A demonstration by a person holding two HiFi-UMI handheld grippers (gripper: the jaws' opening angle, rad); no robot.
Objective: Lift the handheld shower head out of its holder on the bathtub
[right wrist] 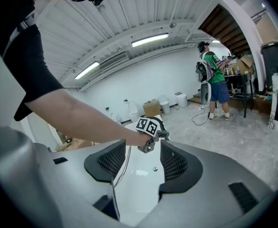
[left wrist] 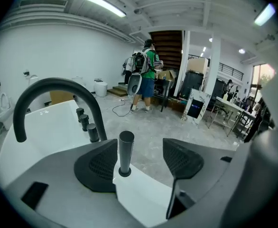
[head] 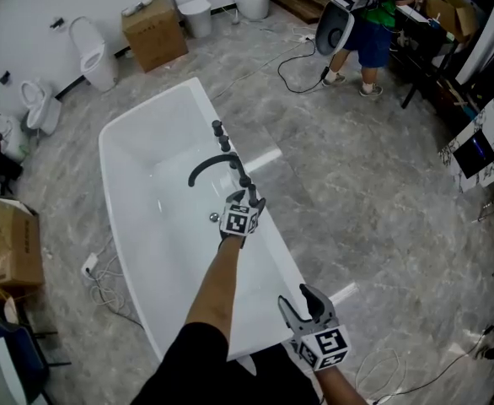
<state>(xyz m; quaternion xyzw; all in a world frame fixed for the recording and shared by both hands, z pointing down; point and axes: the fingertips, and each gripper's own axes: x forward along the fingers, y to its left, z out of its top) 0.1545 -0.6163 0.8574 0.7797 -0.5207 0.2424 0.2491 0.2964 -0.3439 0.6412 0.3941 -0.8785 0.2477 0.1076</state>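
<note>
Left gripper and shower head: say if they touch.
Cannot tell. Left gripper view: the shower head stands between the left gripper's open jaws, clear of one pad, its edge meeting the other's outline.

- Bathtub (head: 146, 218): plain glossy white.
- Handheld shower head (left wrist: 126, 148) and curved spout (left wrist: 49, 85): dark grey, almost black.
- Floor (head: 357, 175): grey, marbled with paler veins.
- Left gripper (head: 249, 197) and right gripper (head: 306, 298): black-and-white square markers on the cubes, dark grey fingers (left wrist: 97, 165).
- Cardboard box (head: 154, 32): brown.
</note>
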